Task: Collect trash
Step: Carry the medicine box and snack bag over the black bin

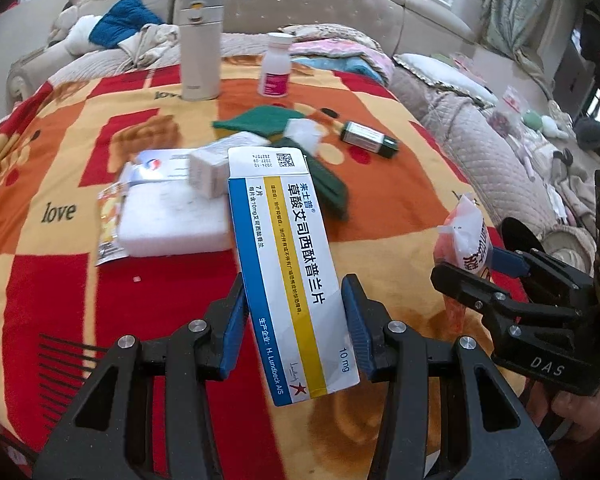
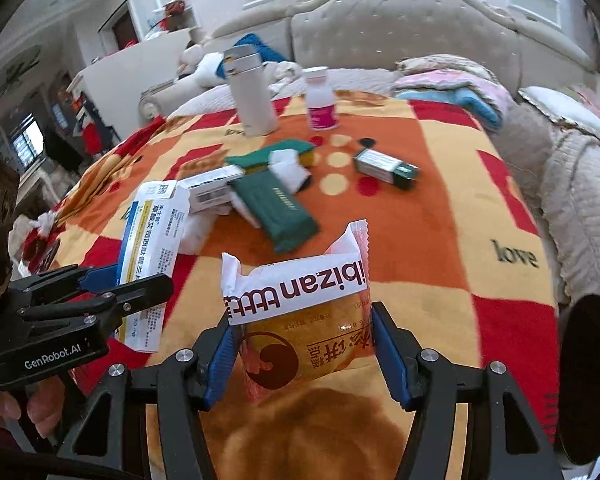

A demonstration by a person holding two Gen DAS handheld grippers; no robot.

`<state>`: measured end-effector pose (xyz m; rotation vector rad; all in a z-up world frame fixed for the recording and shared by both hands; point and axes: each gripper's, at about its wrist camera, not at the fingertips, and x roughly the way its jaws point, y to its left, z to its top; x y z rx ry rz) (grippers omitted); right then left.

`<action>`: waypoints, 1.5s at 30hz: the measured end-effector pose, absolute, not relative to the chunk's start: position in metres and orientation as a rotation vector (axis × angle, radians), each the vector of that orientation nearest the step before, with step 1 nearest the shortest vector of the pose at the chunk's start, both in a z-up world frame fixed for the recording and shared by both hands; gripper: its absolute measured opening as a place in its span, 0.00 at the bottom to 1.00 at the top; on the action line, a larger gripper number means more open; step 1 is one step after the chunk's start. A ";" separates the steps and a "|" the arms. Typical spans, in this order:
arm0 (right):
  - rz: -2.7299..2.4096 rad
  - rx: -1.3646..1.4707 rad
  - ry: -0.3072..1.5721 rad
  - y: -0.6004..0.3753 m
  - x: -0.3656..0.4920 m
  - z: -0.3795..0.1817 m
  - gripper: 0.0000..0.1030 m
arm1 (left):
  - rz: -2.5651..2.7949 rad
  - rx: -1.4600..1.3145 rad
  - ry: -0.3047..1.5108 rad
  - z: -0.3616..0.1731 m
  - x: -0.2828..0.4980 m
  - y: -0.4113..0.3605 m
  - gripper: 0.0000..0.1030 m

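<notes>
Left gripper (image 1: 296, 312) clamping the medicine box (image 1: 288, 264), blue pads pressing both long edges, box lifted clear of the blanket (image 1: 400, 216) and tilting slightly left at the far end. Same box showing in the right wrist view (image 2: 150, 260), pinched in the left tool at frame left.

Right gripper (image 2: 304, 344) gripping the snack wrapper (image 2: 300, 312), pads bearing on its two sides, torn top edge sticking up, wrapper hanging above the blanket. In the left wrist view, appearing as an orange-and-white packet (image 1: 466, 248) held by the right tool at frame right. Both tools sitting side by side, near each other, not touching.

Lying on the blanket beyond the tools:
- white foam block (image 1: 172, 220) with a yellow snack packet (image 1: 108, 220) against its left side
- small white cartons (image 1: 210, 168) resting at the block's far edge
- dark green pouch (image 2: 276, 208) just right of the cartons
- green-and-yellow sponge (image 2: 276, 154) behind it, crumpled white tissue (image 2: 288, 170) touching both
- small dark bottle (image 1: 370, 140) lying on its side, well right of the sponge
- white thermos (image 1: 200, 48) standing upright at the far edge
- white pill bottle (image 1: 276, 66) with pink label standing upright just right of the thermos

Padded headboard (image 2: 400, 36) closing off the background.
</notes>
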<state>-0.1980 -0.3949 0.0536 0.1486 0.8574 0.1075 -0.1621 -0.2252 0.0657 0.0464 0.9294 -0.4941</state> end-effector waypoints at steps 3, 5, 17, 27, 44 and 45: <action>0.083 0.167 0.854 -0.408 -0.204 0.054 0.59 | -0.516 0.062 0.925 0.066 -0.166 -0.239 0.43; 0.064 0.179 0.849 -0.418 -0.209 0.055 0.59 | -0.533 0.071 0.926 0.066 -0.168 -0.249 0.43; -0.062 0.251 0.836 -0.479 -0.237 0.053 0.59 | -0.651 0.117 0.936 0.067 -0.184 -0.312 0.43; -0.168 0.302 0.833 -0.530 -0.258 0.047 0.59 | -0.741 0.160 0.941 0.067 -0.194 -0.368 0.43; -0.353 0.427 0.827 -0.618 -0.299 0.032 0.59 | -0.874 0.210 0.949 0.066 -0.204 -0.461 0.43; -0.364 0.430 0.829 -0.622 -0.301 0.030 0.59 | -0.879 0.214 0.951 0.065 -0.205 -0.466 0.43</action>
